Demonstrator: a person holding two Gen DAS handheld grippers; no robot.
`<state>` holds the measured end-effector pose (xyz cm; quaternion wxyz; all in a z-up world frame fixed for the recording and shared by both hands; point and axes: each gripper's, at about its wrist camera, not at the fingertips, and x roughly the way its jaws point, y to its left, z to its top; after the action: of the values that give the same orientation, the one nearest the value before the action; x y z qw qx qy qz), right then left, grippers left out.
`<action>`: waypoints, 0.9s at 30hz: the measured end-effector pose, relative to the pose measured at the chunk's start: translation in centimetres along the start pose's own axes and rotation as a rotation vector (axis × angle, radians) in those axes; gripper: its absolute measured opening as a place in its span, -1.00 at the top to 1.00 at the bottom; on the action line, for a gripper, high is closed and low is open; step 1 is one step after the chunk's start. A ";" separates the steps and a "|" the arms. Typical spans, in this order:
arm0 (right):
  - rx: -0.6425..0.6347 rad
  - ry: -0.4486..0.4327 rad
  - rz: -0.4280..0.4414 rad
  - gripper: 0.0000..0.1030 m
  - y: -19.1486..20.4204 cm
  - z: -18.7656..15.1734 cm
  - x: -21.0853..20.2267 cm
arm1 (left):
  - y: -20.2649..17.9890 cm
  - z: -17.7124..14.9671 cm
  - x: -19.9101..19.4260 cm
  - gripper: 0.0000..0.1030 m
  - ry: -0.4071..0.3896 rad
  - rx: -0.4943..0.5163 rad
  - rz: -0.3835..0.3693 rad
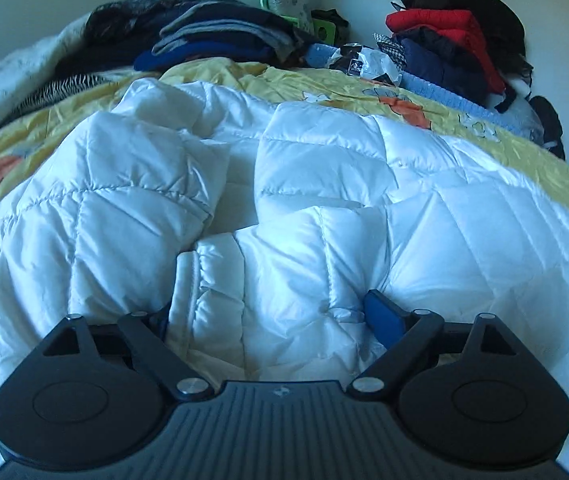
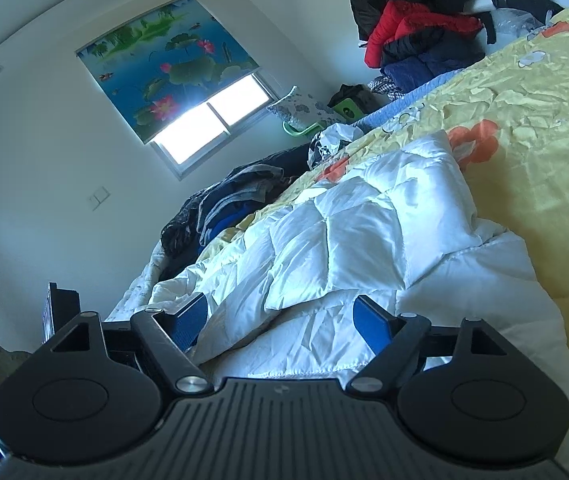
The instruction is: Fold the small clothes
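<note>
A white quilted puffer jacket (image 1: 304,184) lies crumpled on the yellow bedspread (image 1: 276,76). My left gripper (image 1: 272,312) is open, its blue pads wide apart with a thick fold of the jacket between them; the left pad is mostly hidden by fabric. The jacket also fills the right wrist view (image 2: 344,232). My right gripper (image 2: 280,316) is open at the jacket's hem edge, with white fabric bulging between its blue pads (image 2: 372,324). The view there is tilted.
A stack of dark folded clothes (image 1: 220,36) sits at the back of the bed. A pile of red, navy and black jackets (image 1: 452,36) stands at the back right. A crumpled plastic bag (image 1: 364,60) lies between them. A window with a lotus blind (image 2: 168,68) is behind.
</note>
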<state>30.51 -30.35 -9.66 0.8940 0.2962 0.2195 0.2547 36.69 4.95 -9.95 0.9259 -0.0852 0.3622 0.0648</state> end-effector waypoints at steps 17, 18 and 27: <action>0.022 0.000 -0.013 -0.65 -0.1 0.0 0.0 | 21.0 -3.3 -12.0 -0.78 -0.271 -0.792 0.169; 0.024 0.001 -0.015 -0.65 -0.1 0.0 0.0 | 22.8 -3.6 -11.8 -0.78 -0.242 -0.871 0.173; 0.029 0.009 -0.028 -0.66 -0.1 0.1 0.3 | 27.3 -5.8 -8.4 -0.67 -0.147 -1.048 0.060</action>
<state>30.82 -30.30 -9.79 0.8922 0.3048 0.2311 0.2403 21.75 29.96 -11.41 0.7798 -0.5215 0.2177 0.2695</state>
